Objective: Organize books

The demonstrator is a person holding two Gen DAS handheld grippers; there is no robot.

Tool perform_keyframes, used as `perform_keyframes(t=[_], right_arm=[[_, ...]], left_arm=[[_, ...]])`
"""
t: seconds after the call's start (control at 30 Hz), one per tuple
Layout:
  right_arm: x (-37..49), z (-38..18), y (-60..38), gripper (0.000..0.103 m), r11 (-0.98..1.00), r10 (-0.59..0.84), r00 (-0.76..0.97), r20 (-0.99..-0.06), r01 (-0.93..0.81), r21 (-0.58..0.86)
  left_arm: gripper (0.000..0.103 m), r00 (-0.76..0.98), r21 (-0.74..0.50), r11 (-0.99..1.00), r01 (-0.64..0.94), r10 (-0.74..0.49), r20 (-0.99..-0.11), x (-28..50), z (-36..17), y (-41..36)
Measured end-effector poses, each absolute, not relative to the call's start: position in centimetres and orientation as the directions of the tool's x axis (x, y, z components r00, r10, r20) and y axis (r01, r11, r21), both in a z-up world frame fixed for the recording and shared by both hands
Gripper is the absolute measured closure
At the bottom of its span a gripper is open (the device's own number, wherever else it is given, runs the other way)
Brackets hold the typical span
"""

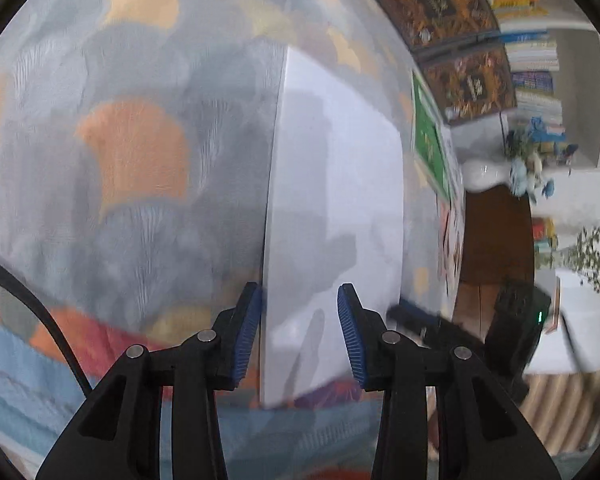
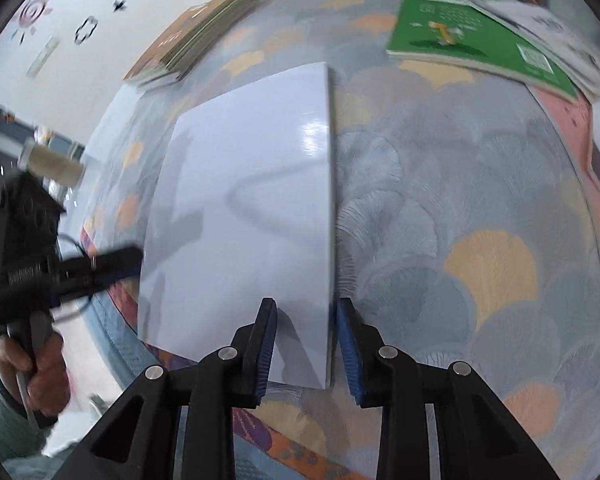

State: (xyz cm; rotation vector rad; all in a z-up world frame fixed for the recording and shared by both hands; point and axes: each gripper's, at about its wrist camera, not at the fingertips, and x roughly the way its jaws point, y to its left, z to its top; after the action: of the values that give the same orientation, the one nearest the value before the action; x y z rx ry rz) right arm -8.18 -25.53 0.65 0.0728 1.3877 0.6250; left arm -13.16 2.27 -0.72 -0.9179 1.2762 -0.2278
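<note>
A plain white book (image 2: pixel 244 200) lies flat on the table's fan-patterned cloth (image 2: pixel 440 200). My right gripper (image 2: pixel 308 340) straddles its near right corner. One finger is over the cover, the other sits just outside the spine edge, and a gap shows between the pads. In the left wrist view the white book (image 1: pixel 332 184) runs away between the fingers of my left gripper (image 1: pixel 300 332), which stands open with its left pad at the book's long edge. From the right wrist view, the blurred left gripper (image 2: pixel 116 262) reaches the book's left edge. The right gripper (image 1: pixel 412 316) shows as a dark blur.
A green book (image 2: pixel 472 36) lies far right on other books, with a pink book (image 2: pixel 572 120) beside it. A stack of books (image 2: pixel 196 36) sits far left. A hand (image 2: pixel 40 376) holds the left gripper. Bookshelves (image 1: pixel 532 40) and a white vase (image 1: pixel 480 174) stand beyond the table.
</note>
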Motion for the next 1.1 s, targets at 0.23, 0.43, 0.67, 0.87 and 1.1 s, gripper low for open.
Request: perform_keyframes(t=[0.23,0.43,0.67,0.87,1.1], right_arm=[[-7.8,0.2,-25.2,0.072,0.821,0.485,0.032,-0.874,-0.360,0.443],[-7.4,-0.4,-27.1,0.072,0.797,0.564,0.016,-0.826,-0.271,0.539],[-7.8,-0.1,-27.5,0.072,0.806,0.566,0.042,-0.824,-0.240,0.541],[-7.3,-0.5,-29.3,0.060,0.772,0.628,-0.020,-0.778,-0.107,0.626],[-6.9,-0.7,-32.9,0.044,0.611,0.791,-0.014,-0.612,0.096,0.786]], left_arm=[[0.066,0.301,-0.615,0.748,-0.250,-0.544,-0.783,-13.6,0.7,-0.3],[0.066,0.549,-0.874,0.455,-0.170,-0.693,-0.467,-14.9,3.6,2.0],[0.085,0.485,-0.797,0.580,-0.167,-0.656,-0.578,-13.8,1.6,-1.2],[0.091,0.546,-0.871,0.425,-0.248,-0.681,-0.488,-13.6,0.7,0.6],[0.091,0.600,-0.956,0.152,-0.249,-0.751,-0.276,-12.1,0.9,1.5]])
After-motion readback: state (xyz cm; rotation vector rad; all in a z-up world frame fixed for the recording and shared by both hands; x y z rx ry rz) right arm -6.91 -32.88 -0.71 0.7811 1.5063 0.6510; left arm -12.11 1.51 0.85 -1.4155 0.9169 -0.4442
